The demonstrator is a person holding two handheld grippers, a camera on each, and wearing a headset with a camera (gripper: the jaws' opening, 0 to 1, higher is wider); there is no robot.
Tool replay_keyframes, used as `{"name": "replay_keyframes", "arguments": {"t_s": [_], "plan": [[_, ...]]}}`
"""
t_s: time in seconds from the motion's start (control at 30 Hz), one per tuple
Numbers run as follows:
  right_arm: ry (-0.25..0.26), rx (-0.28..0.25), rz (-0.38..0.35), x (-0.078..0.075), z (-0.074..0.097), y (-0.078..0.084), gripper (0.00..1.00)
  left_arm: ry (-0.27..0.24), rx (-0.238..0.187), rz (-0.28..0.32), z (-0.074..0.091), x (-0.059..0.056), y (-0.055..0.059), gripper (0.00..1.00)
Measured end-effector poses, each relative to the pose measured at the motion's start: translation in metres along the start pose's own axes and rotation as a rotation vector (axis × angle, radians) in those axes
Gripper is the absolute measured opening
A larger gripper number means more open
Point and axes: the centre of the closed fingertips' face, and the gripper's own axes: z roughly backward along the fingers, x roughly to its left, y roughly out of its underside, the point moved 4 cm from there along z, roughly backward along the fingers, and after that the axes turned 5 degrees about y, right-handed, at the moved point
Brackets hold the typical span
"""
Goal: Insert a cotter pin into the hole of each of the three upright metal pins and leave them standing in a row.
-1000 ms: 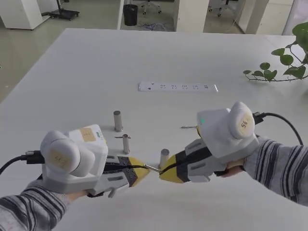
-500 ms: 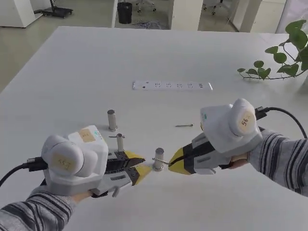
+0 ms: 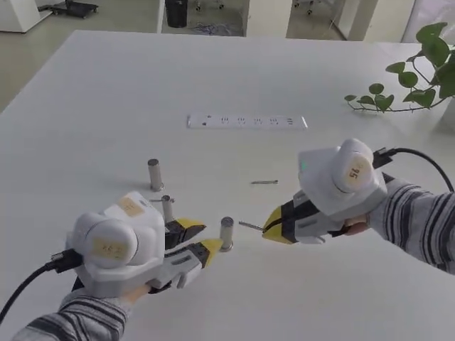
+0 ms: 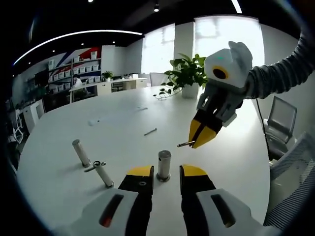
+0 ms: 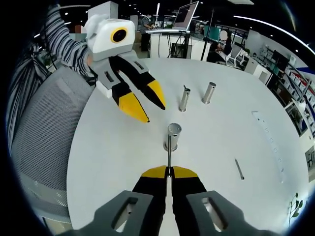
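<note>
The right gripper (image 3: pixel 270 226), clamped on a cotter pin (image 3: pixel 250 226), has drawn back right of centre, leaving the tip just short of the near pin (image 3: pixel 227 233), while the left gripper (image 3: pixel 198 238) waits with jaws apart, so this insertion isn't done.

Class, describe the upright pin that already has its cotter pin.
On the white table, near the power strip, three pins stand in a row. It is the middle pin, the only one with a cotter pin across its top.

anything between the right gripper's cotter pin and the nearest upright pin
Nothing visible. The thin metal cotter pin in the right gripper points at the nearest upright grey metal pin across an open gap.
</note>
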Motion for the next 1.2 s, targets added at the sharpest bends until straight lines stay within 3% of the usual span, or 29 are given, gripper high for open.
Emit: {"name": "replay_keyframes", "arguments": {"t_s": [0.1, 0.3, 0.67, 1.0, 1.2], "plan": [[0.0, 0.013, -0.002, -0.002, -0.003, 0.002, 0.0, -0.022, -0.008, 0.02, -0.006, 0.003, 0.002, 0.19], [-0.012, 0.028, 0.014, -0.007, -0.01, 0.003, 0.0, -0.03, 0.019, 0.042, -0.023, 0.005, 0.011, 0.19], [-0.036, 0.034, 0.021, -0.01, -0.021, 0.004, 0.0, -0.046, 0.063, 0.022, -0.045, 0.01, 0.016, 0.15], [-0.043, 0.022, 0.02, -0.009, -0.024, -0.001, 0.0, -0.037, 0.078, 0.005, -0.054, 0.012, 0.016, 0.11], [-0.044, 0.04, 0.068, -0.009, -0.026, -0.005, 0.0, -0.036, 0.078, 0.003, -0.054, 0.012, 0.018, 0.1]]}}
